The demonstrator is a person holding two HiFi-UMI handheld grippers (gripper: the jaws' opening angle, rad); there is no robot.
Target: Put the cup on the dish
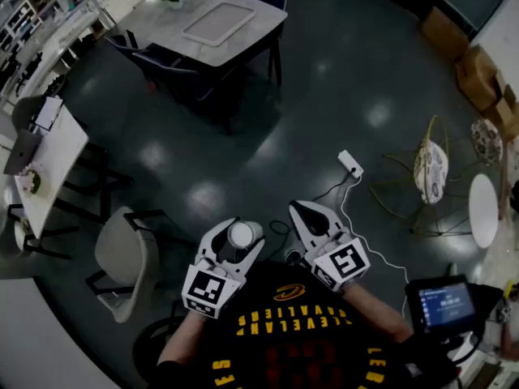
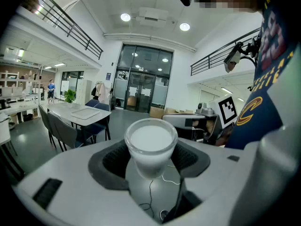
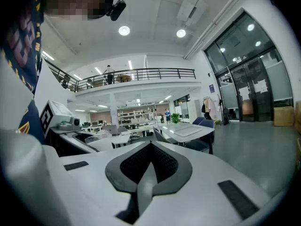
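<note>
A white cup [image 1: 242, 234] sits between the jaws of my left gripper [image 1: 236, 241], held in front of the person's chest above the dark floor. In the left gripper view the cup [image 2: 150, 145] is upright, rim towards the camera, with the dark pads pressed on both its sides and the left gripper [image 2: 150, 160] shut on it. My right gripper [image 1: 303, 211] is held beside it on the right, its jaws closed together with nothing between them; in the right gripper view the right gripper [image 3: 150, 149] shows the pads meeting. No dish can be made out in any view.
A grey table [image 1: 162, 10] with a pale tray [image 1: 217, 21] and dark chairs stands far ahead. A light chair [image 1: 123, 259] is at the left, a power strip [image 1: 349, 163] with cable lies on the floor, wire chairs [image 1: 430, 168] and a small white table [image 1: 484, 209] stand at the right.
</note>
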